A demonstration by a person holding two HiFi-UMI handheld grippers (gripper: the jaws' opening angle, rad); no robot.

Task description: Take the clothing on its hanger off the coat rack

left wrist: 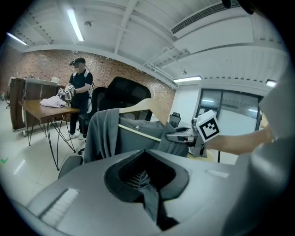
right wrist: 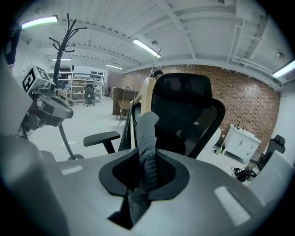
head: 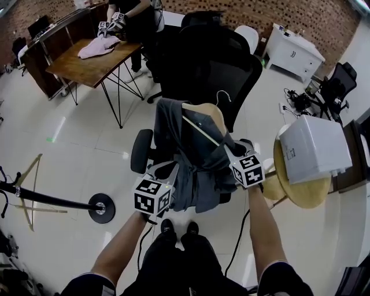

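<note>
Head view: grey garment [head: 196, 173] on its wooden hanger [head: 205, 115] is off the coat rack [head: 55, 200] (the rack's pole and round base are well apart at the left). It is held in the air over the seat of the black office chair [head: 214, 63], hook free. Left gripper [head: 165, 176] has the garment's lower left edge; right gripper [head: 234, 155] has the right shoulder, just beside the hanger's end. Left gripper view: jaws closed down on a thin fold of the grey fabric, nothing else in them. Right gripper view: jaws nearly together, pinching a thicker roll of the same fabric. Round wooden table [head: 306, 196] with a white box [head: 315, 147] is at the right. Far left, a person [head: 124, 11] stands at a desk [head: 92, 63].
</note>
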